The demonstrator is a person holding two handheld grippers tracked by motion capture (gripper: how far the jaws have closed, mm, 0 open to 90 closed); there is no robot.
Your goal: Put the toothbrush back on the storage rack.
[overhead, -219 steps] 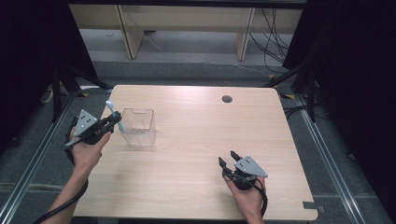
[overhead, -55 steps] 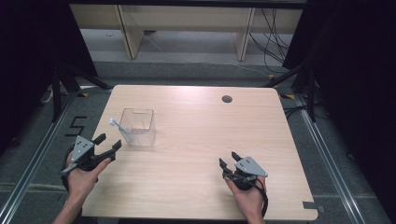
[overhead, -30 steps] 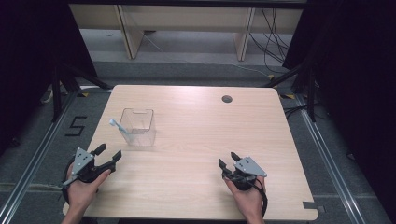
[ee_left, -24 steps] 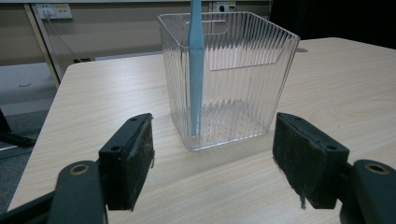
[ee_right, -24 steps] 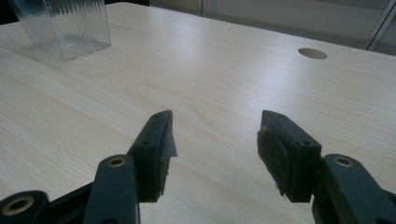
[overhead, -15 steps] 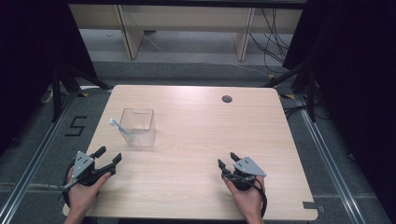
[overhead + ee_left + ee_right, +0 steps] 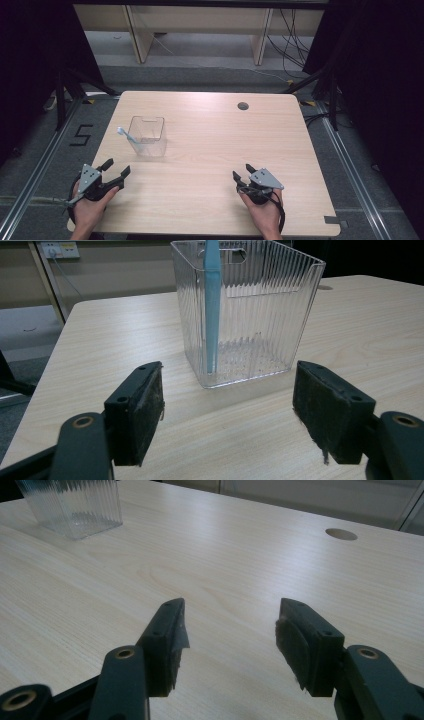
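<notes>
Since earlier: left tool (image 7: 116, 167) drawn back from the clear ribbed bin (image 7: 147, 136), now near the worktop (image 7: 210, 135) edge in front of the bin, jaws apart, empty. Right tool (image 7: 242, 173) unmoved, far right of the bin, jaws apart. Blue stick (image 7: 212, 305) upright inside the bin, leaning in its corner. Floor marking "5" (image 7: 81, 135) left of the bin.

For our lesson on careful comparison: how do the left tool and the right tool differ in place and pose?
The left tool rests at the table's left edge; the right tool sits nearer the middle. The left tool faces the clear bin with the blue stick; the right tool faces bare wood. Both are open and empty.
</notes>
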